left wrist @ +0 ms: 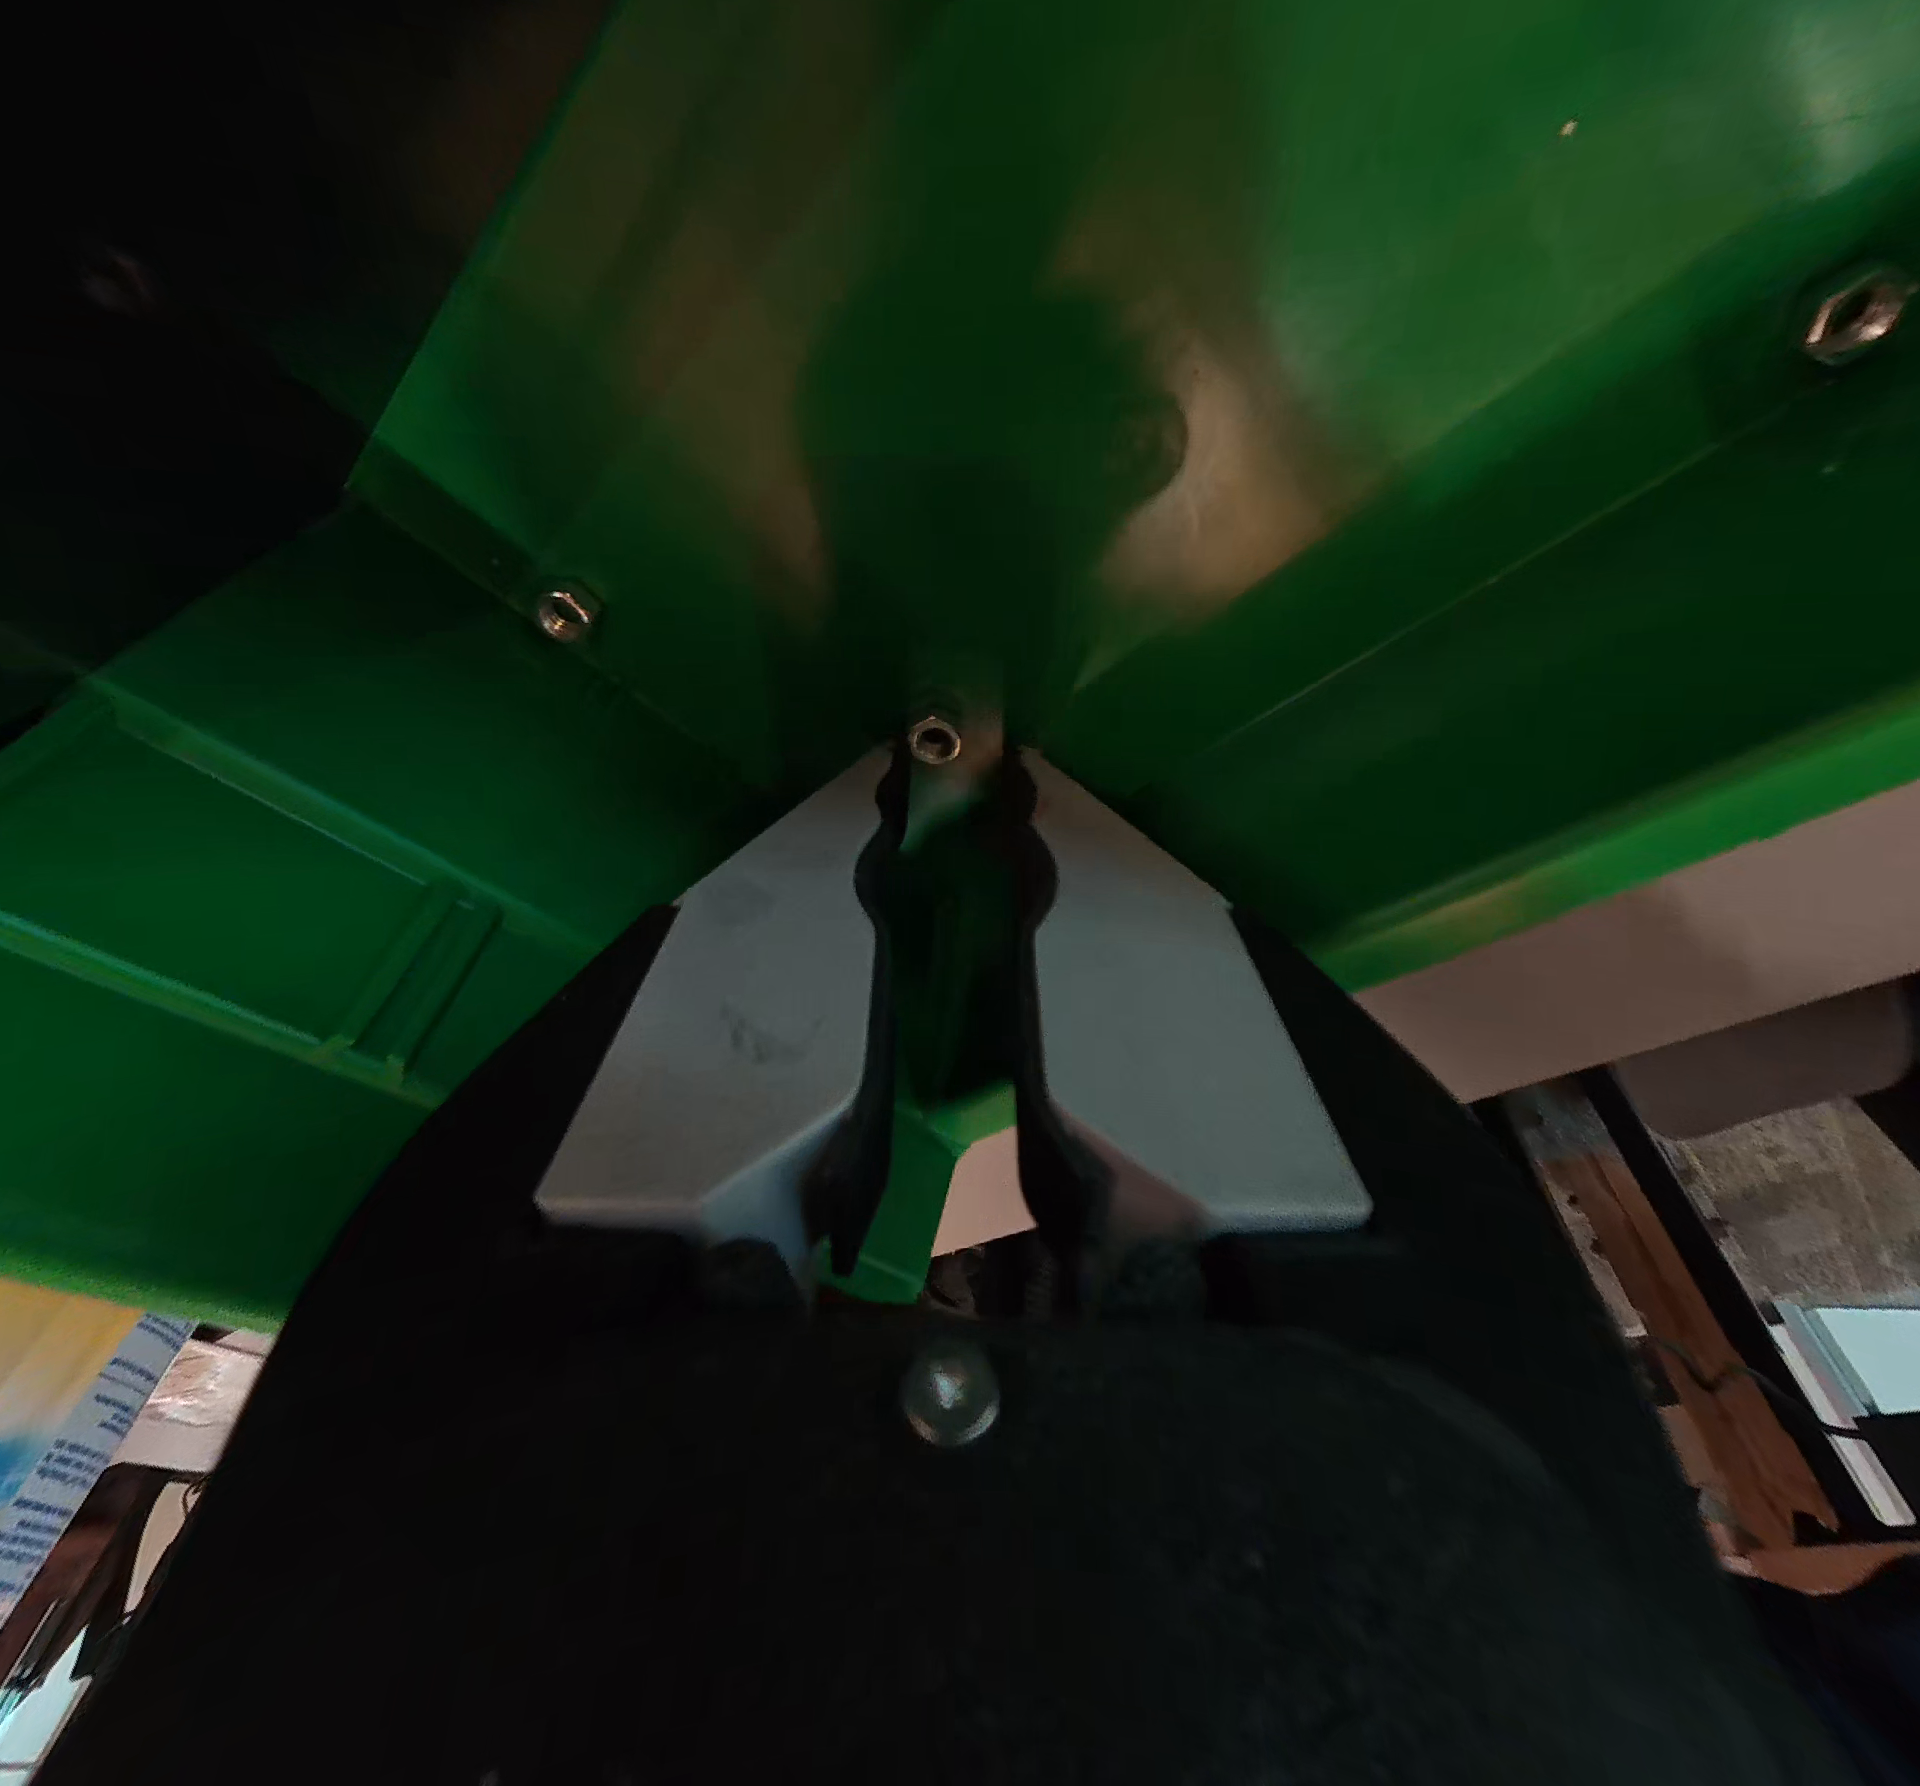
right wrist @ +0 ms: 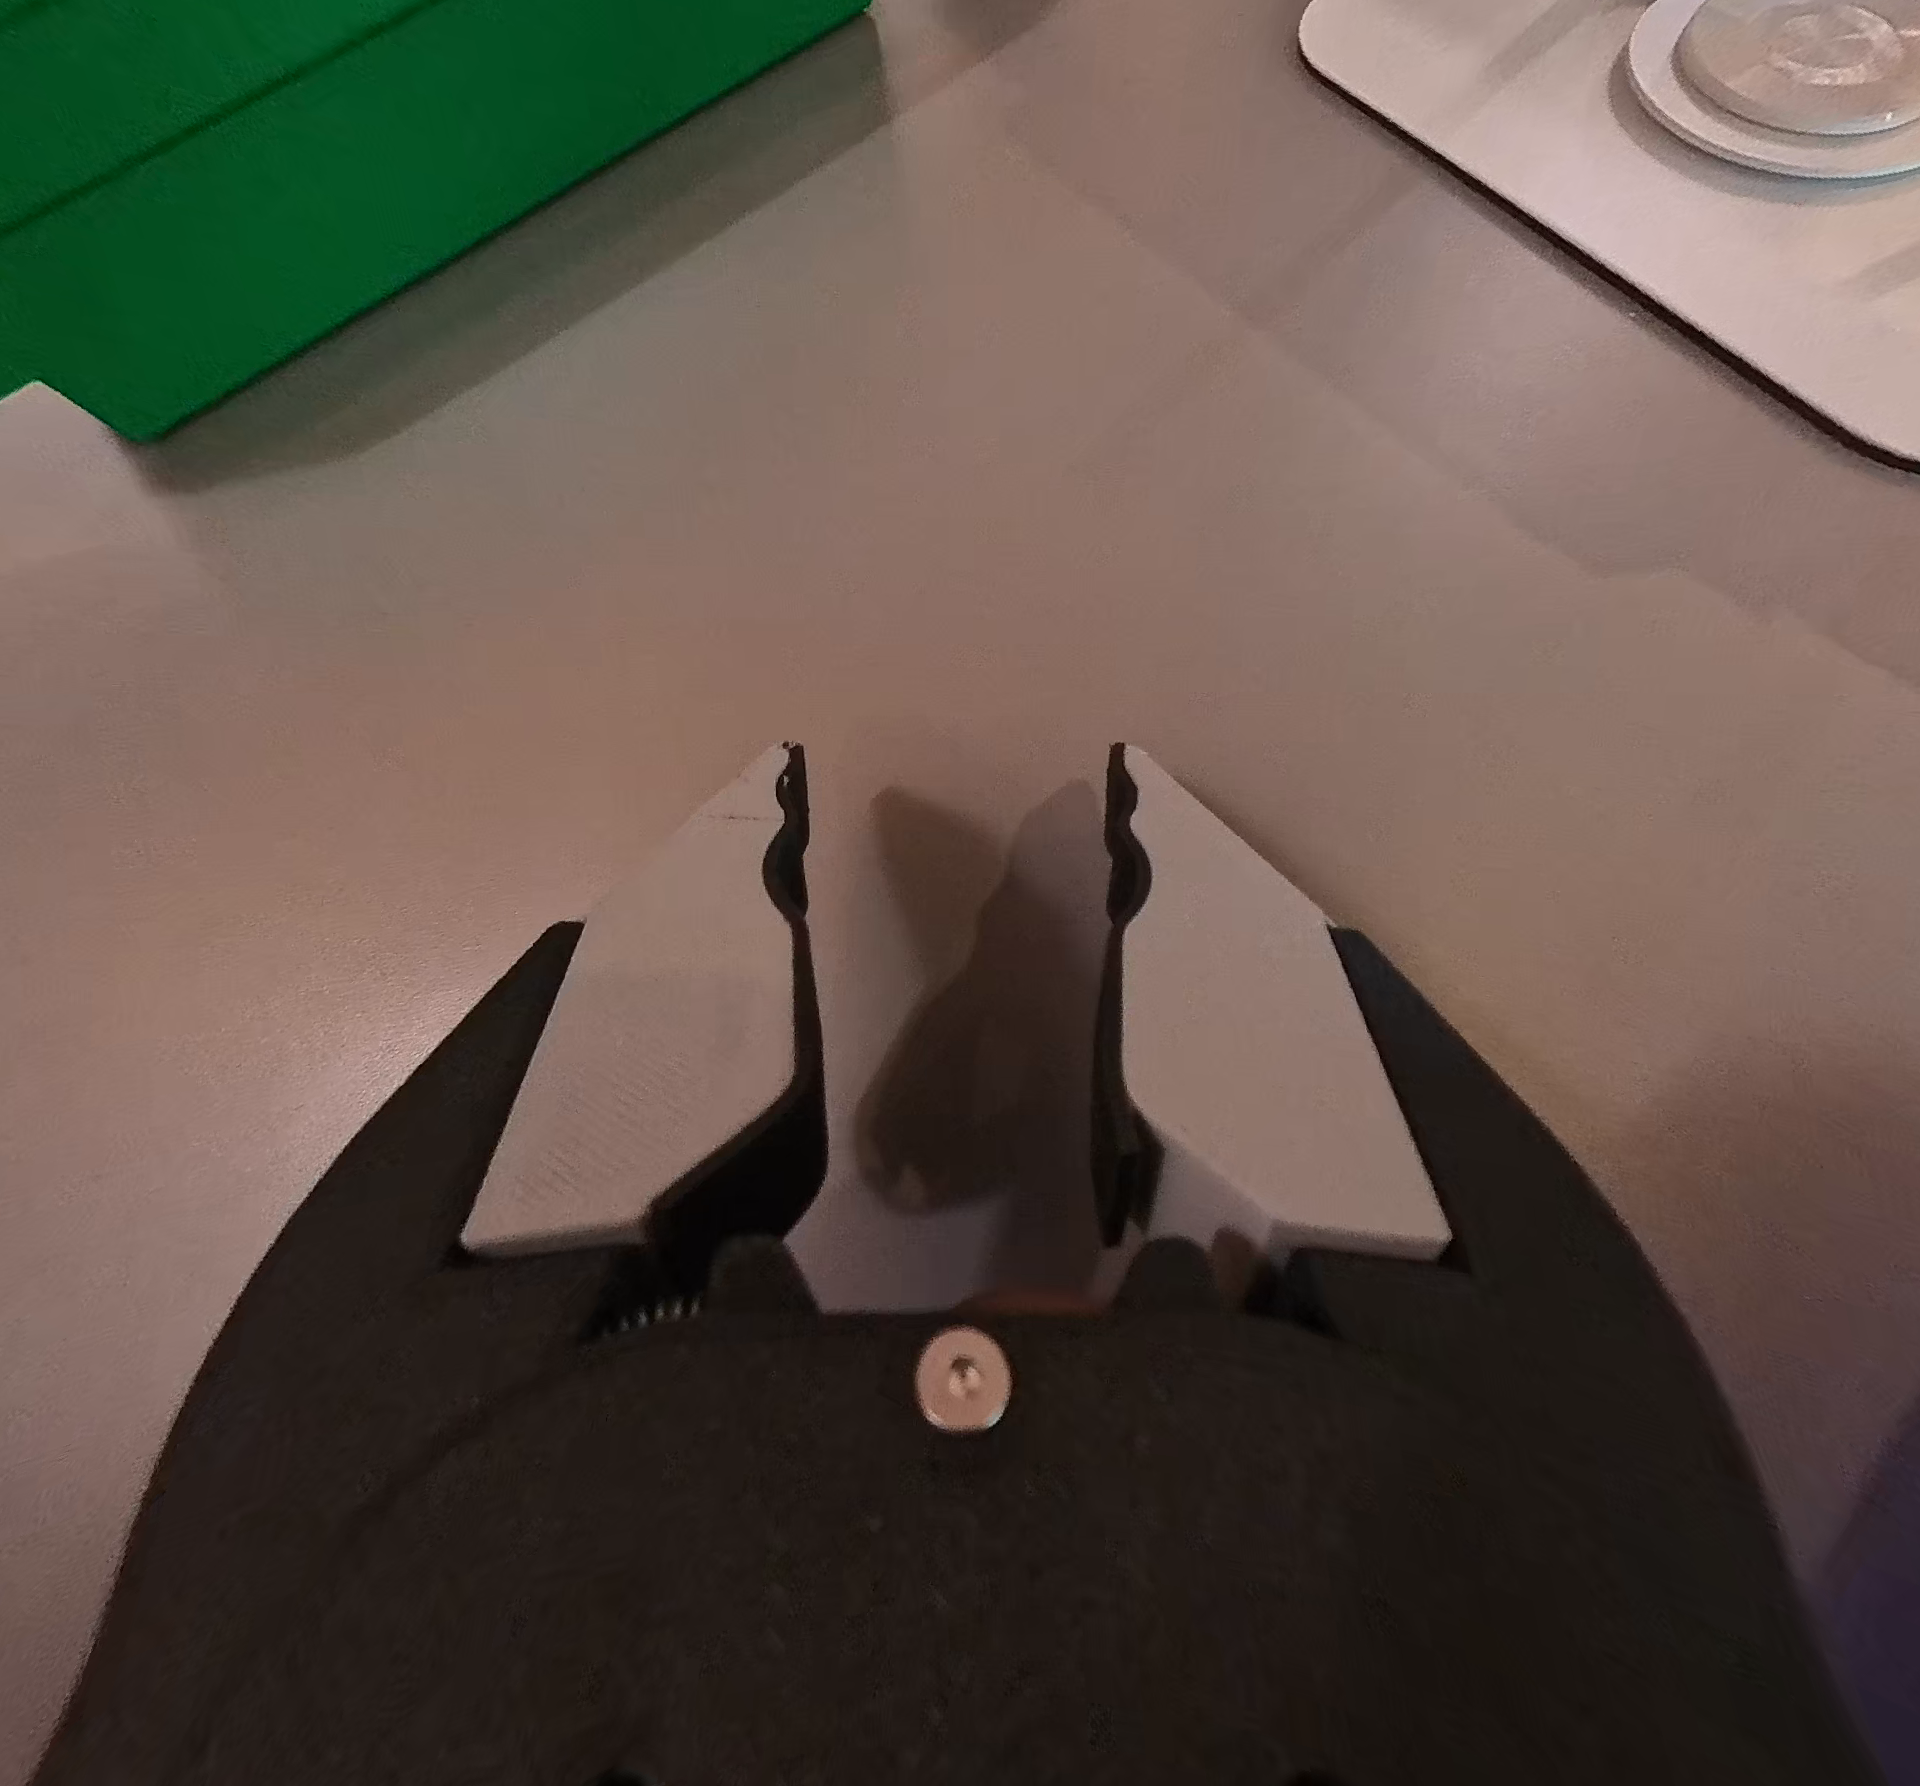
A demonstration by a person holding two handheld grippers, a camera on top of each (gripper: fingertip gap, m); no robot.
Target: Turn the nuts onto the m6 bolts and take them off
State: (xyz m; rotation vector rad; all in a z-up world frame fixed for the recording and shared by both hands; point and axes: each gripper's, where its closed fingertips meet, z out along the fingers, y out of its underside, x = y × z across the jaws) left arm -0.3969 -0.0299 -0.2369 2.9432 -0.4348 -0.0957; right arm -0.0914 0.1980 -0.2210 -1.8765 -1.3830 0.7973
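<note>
Left wrist view: my left gripper [left wrist: 951, 749] is closed down on a small bolt [left wrist: 932, 737] standing at the green bin [left wrist: 1299, 178] floor, its socket end facing the camera. I cannot tell whether a nut sits on its shank. Two loose nuts lie on the bin floor, one nut to the left [left wrist: 564, 610] and one nut to the far right [left wrist: 1855, 321], neither threaded onto anything visible.

Right wrist view: my right gripper [right wrist: 954, 760] hovers over the bare desk [right wrist: 1039, 489], jaws apart and empty, beside the bin's outer wall; a white pad [right wrist: 1507, 105] lies beyond.

I judge the threading still ahead, with removal to follow.
</note>
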